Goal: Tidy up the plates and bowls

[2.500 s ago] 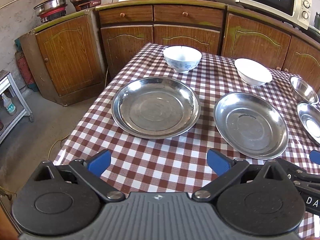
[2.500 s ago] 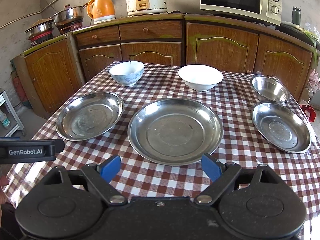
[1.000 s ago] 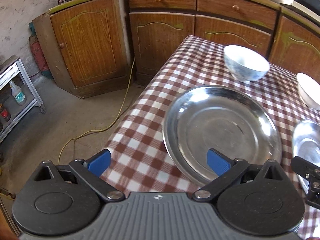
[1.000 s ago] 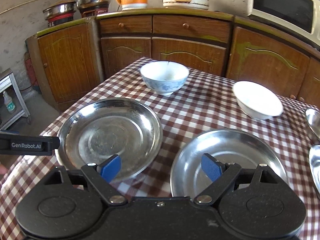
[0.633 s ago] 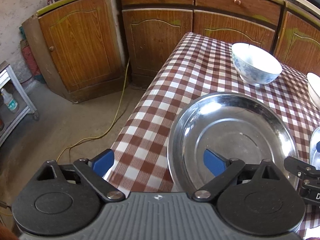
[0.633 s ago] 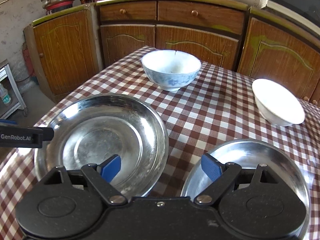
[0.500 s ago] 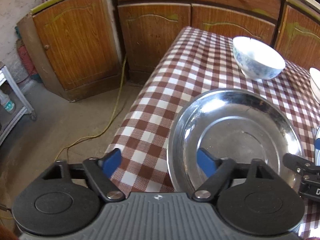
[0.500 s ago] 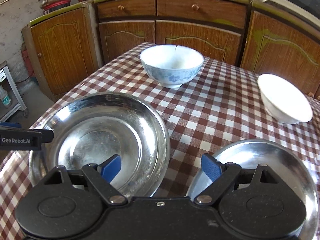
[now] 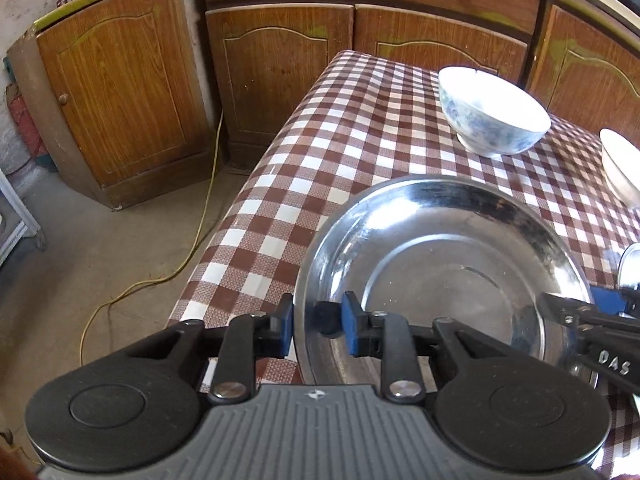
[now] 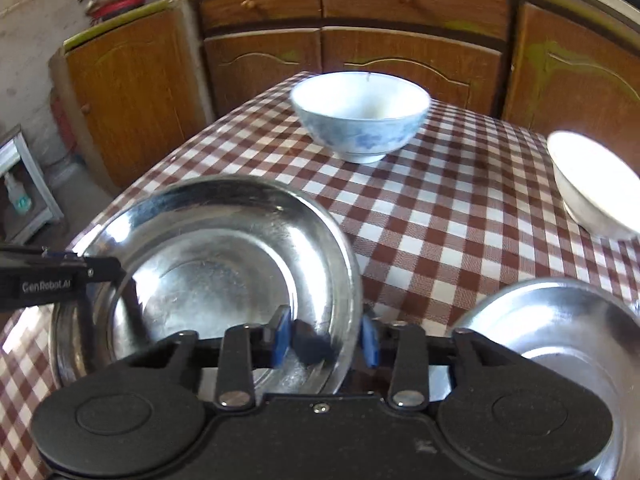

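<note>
Steel plate [image 9: 460,264] on checked counter [image 9: 360,128], near its left edge. Left hand-held gripper [image 9: 316,326] straddles plate's left rim, jaws closing, blue pads nearly pinching it. Right hand-held gripper [image 10: 324,338] straddles same plate's right rim [image 10: 344,280], jaws closing, gaps to pads visible, not yet clamped. Second steel plate [image 10: 560,320] just right of it. Blue-patterned bowl [image 10: 360,116] and white bowl [image 10: 592,184] farther back, well apart
</note>
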Tool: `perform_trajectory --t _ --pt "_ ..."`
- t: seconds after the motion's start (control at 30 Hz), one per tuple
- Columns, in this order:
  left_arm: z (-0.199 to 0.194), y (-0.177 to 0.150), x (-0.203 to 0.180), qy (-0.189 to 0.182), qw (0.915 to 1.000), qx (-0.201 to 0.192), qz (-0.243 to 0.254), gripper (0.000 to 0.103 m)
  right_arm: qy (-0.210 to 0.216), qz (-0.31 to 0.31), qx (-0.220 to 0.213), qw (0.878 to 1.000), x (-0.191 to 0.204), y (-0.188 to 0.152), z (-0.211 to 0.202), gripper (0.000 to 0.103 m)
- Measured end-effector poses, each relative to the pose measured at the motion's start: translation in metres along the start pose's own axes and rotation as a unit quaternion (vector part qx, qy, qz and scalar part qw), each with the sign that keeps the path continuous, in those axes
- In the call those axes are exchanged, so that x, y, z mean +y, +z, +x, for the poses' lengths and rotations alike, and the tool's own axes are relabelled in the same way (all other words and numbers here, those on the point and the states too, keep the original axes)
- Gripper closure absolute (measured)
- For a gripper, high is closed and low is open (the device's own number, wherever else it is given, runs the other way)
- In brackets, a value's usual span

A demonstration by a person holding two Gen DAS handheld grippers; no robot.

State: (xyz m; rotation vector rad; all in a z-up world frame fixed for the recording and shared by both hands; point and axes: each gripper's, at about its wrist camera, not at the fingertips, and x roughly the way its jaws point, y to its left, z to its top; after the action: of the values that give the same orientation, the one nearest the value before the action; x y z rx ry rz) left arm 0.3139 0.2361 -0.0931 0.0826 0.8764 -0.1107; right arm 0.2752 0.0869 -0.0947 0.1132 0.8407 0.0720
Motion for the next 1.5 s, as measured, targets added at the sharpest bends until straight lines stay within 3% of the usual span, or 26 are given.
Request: perform_trajectory --t 0.03,0.17,0.73,1.5 --pt "-0.001 -0.001 0.002 -0.002 1.0000 -0.001 -0.006 0.079 0.003 0.009 0.000 1.000 -0.003 0.000 -0.002 0.072" --pt "-0.010 -0.004 0.005 -0.009 0.9999 -0.005 -0.012 0.080 0.009 0.022 -0.011 1.000 -0.008 -0.002 -0.012 0.077" --pt "-0.082 -0.011 -0.002 -0.012 0.9989 -0.044 -0.014 0.080 -0.001 0.017 -0.067 0.998 -0.002 -0.008 -0.078 0.078" --pt "-0.171 -0.036 -0.041 -0.024 0.9958 -0.088 0.010 0.080 -0.022 0.037 -0.117 0.992 -0.020 -0.045 -0.196 0.078"
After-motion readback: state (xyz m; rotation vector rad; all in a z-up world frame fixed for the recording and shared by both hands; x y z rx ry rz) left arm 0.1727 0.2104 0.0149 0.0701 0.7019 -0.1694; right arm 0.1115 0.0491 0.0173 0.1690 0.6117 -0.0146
